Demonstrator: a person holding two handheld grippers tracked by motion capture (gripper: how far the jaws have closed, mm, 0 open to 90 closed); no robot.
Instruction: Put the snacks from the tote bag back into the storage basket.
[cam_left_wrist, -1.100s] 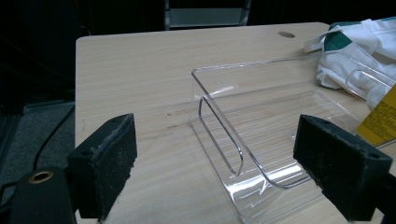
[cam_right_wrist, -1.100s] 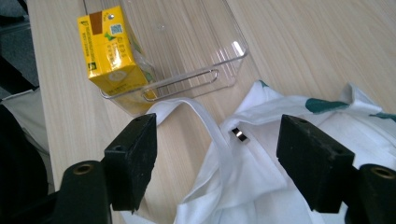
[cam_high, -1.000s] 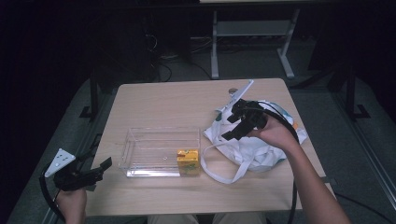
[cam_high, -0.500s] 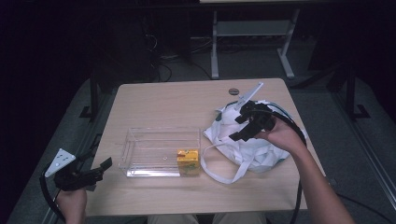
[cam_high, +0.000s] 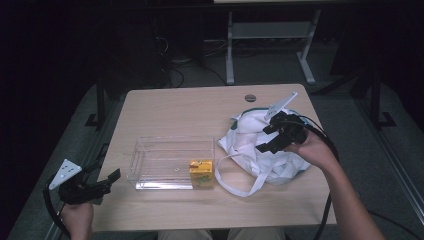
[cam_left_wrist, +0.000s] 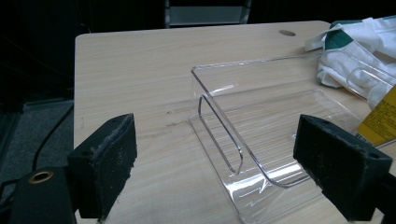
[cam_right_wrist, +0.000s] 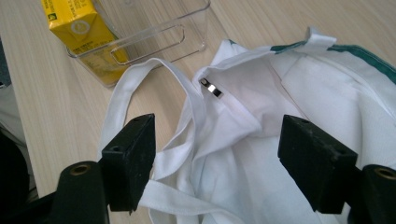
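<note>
Right gripper (cam_high: 266, 138), high view: jaws apart and grasping nothing, poised over the white cloth bag (cam_high: 260, 150) at the right of the table (cam_high: 190, 105); compared with a second earlier, hand and gripper have shifted rightward and toward the table's near edge across the bag, while bag, box and carton lie as before. Left gripper (cam_high: 107, 180) hangs off the near left corner, unmoved, jaws apart. Counted: one bag, one clear plastic box (cam_high: 172, 162), one yellow carton (cam_high: 201, 173) standing in the box's right end, two grippers. Left gripper view: both black jaws stand wide, nothing between them; one box (cam_left_wrist: 271, 126) ahead, with a corner of the carton (cam_left_wrist: 380, 119) and the bag (cam_left_wrist: 359, 51) beyond. Right gripper view: jaws released above the bag (cam_right_wrist: 261, 140); two cloth straps, one metal snap (cam_right_wrist: 212, 88), one carton (cam_right_wrist: 81, 30) inside one box (cam_right_wrist: 154, 32).
</note>
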